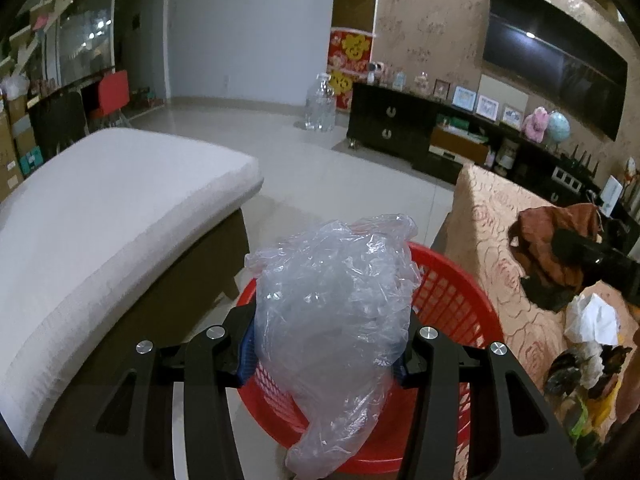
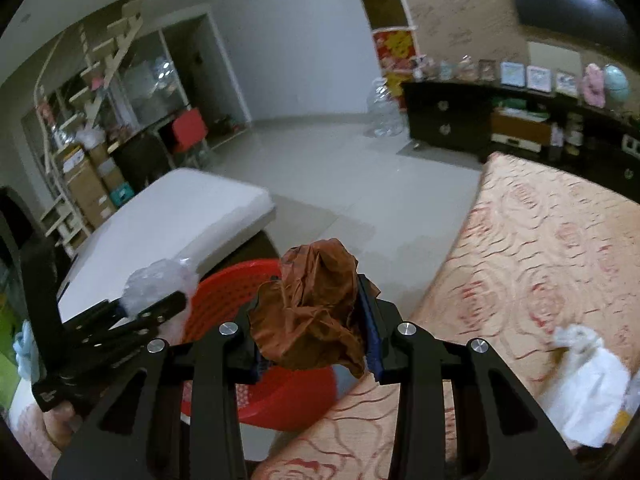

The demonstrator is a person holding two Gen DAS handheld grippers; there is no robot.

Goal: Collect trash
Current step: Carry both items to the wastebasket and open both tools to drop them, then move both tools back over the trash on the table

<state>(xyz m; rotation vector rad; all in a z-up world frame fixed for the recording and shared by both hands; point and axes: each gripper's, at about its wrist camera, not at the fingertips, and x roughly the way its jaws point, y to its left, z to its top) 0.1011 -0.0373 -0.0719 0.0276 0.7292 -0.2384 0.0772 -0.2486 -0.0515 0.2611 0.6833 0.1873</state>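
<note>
My left gripper pinches a crumpled clear plastic bag right over the red basket — poised to drop it; my right gripper clamps a brown wrapper beside the basket's rim. More trash waits on the bed.

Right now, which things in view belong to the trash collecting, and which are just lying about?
Part of the job:
- clear plastic bag in the left claw
- brown wrapper in the right claw
- red basket
- white crumpled trash on the patterned table

Lying about:
- white cushion
- TV
- dark cabinet
- globe
</note>
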